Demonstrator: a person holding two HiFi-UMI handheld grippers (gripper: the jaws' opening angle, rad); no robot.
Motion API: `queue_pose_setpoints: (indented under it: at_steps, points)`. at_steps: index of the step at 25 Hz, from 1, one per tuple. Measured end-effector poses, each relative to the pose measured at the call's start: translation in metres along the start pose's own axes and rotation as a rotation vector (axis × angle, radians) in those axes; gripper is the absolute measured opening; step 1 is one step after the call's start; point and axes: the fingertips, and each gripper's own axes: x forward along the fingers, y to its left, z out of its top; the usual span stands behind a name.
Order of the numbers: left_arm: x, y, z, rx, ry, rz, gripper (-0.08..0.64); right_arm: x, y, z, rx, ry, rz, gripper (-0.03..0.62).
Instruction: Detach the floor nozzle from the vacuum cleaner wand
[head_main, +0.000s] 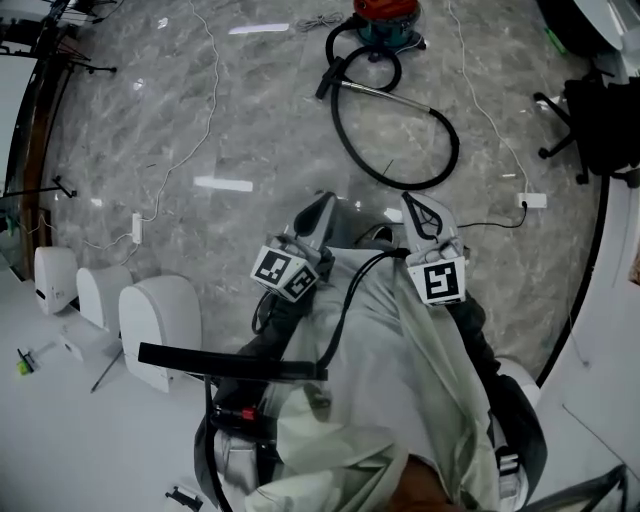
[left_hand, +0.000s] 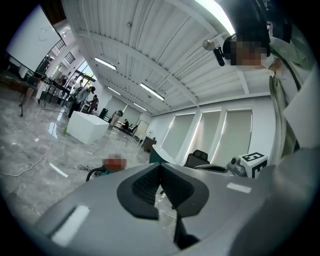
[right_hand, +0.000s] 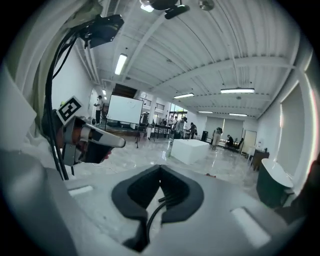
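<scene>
Vacuum wand (head_main: 388, 95) on floor (head_main: 250, 110), axis left-right, left gripper (head_main: 324, 199), right gripper (head_main: 409, 201), fingers (left_hand: 142, 190) pressed together

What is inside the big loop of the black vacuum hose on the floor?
Only bare marble floor shows inside the hose loop; the metal wand borders its upper side. Nothing covers this area, so nothing is hidden.

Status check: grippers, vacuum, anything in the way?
Jaws shut and empty on left gripper and right gripper, both near the body. Untouched vacuum cleaner across the floor, hose looped; floor nozzle not made out. Loose white cable alongside.
</scene>
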Motion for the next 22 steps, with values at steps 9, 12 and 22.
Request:
queue_pose_setpoints:
  at_steps: [9, 12, 22]
  points:
    - [0.045, 0.091, 0.031, -0.061, 0.024, -0.010, -0.001, 0.081, -0.027, 0.002, 0.063, 0.075, -0.105, -0.002]
    - [0.075, 0.125, 0.053, -0.060, 0.053, -0.064, 0.000, 0.126, -0.043, 0.012, 0.095, 0.093, -0.150, -0.002]
    - [0.141, 0.230, 0.116, -0.034, 0.098, -0.117, 0.000, 0.239, -0.093, 0.021, 0.144, 0.162, -0.219, -0.002]
